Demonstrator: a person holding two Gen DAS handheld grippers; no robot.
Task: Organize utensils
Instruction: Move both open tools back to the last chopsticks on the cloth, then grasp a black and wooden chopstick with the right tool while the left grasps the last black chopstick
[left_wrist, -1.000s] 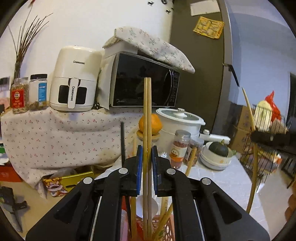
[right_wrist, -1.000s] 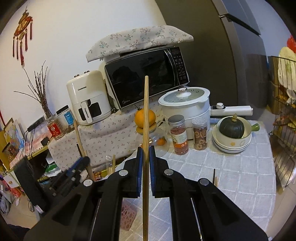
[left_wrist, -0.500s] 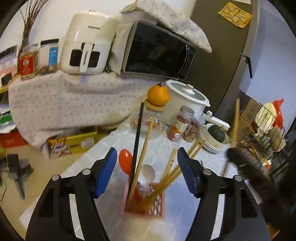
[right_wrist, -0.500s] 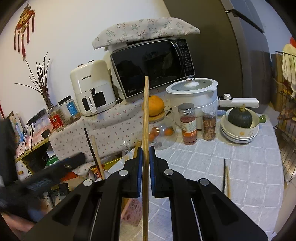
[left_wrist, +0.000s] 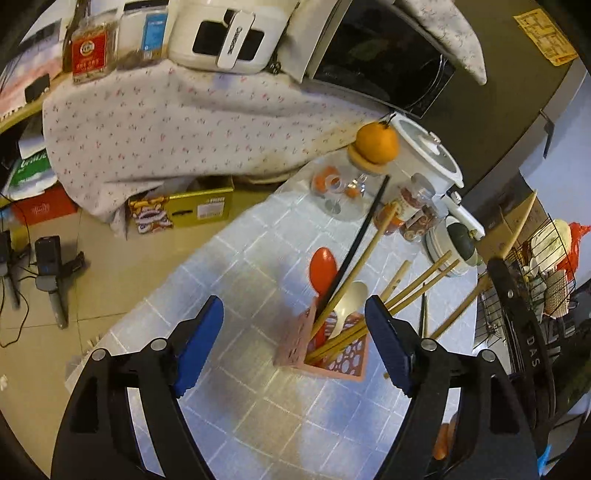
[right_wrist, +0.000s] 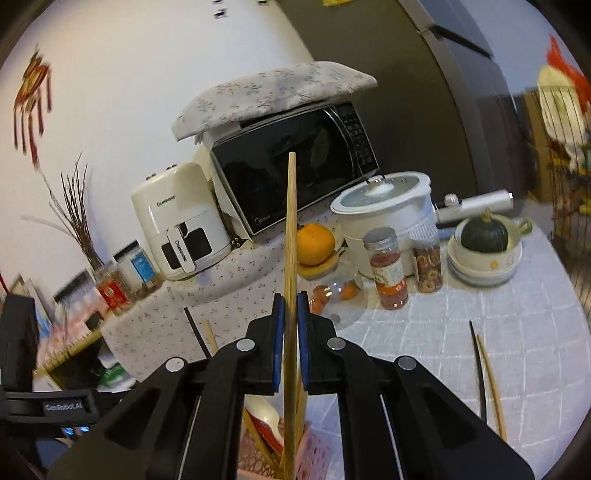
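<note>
- One wooden chopstick (right_wrist: 291, 236) is gripped upright by the right tool (right_wrist: 290, 343), above the pink utensil holder (left_wrist: 325, 354) on the table (left_wrist: 236, 266).
- The left tool (left_wrist: 293, 347) is spread wide, with nothing held.

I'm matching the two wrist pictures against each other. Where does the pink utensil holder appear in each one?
Left wrist: the pink utensil holder sits low at centre, between the open left claw's fingers.
Right wrist: the holder is at the bottom edge, mostly hidden behind the right claw.
Shared landmark: the orange on the glass jar.
</note>
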